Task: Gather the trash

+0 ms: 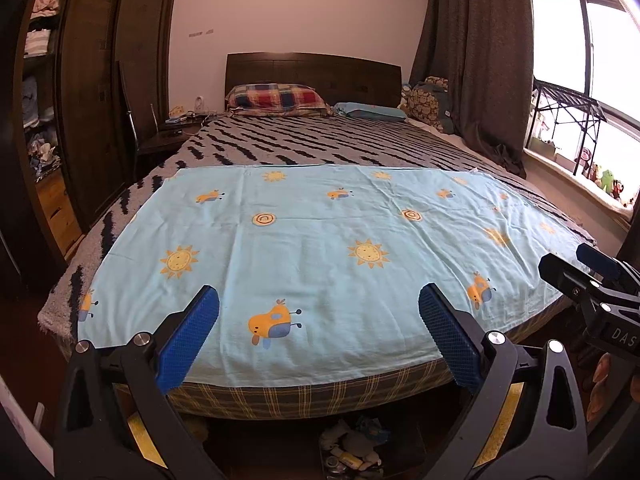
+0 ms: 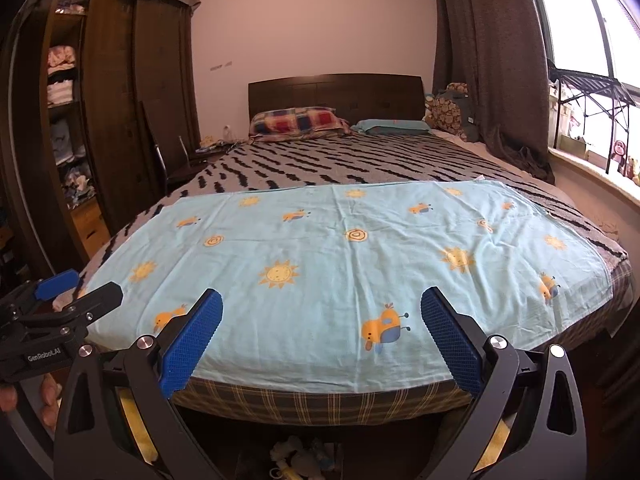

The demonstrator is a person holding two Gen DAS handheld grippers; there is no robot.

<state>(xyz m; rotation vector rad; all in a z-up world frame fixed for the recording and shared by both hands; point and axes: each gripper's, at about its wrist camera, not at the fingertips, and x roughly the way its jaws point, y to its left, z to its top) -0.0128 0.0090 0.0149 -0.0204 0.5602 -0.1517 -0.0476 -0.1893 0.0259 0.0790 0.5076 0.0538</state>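
Observation:
My left gripper (image 1: 319, 312) is open and empty, held above the foot of the bed over a light blue sheet (image 1: 320, 248) printed with suns and cartoon animals. My right gripper (image 2: 321, 314) is open and empty too, over the same sheet (image 2: 340, 264). Each gripper shows in the other's view: the right one at the right edge (image 1: 592, 280), the left one at the left edge (image 2: 76, 296). A heap of crumpled trash and small items (image 1: 352, 448) lies on the floor below the bed's foot; it also shows in the right wrist view (image 2: 296, 460). No trash shows on the sheet.
The bed (image 1: 304, 140) has a black-and-grey striped blanket, a plaid pillow (image 1: 276, 98) and a dark headboard. A dark wardrobe (image 1: 100, 80) stands left, a nightstand (image 1: 172, 132) beside the bed. Curtains (image 1: 476, 52), a window sill with toys (image 1: 600, 180) are right.

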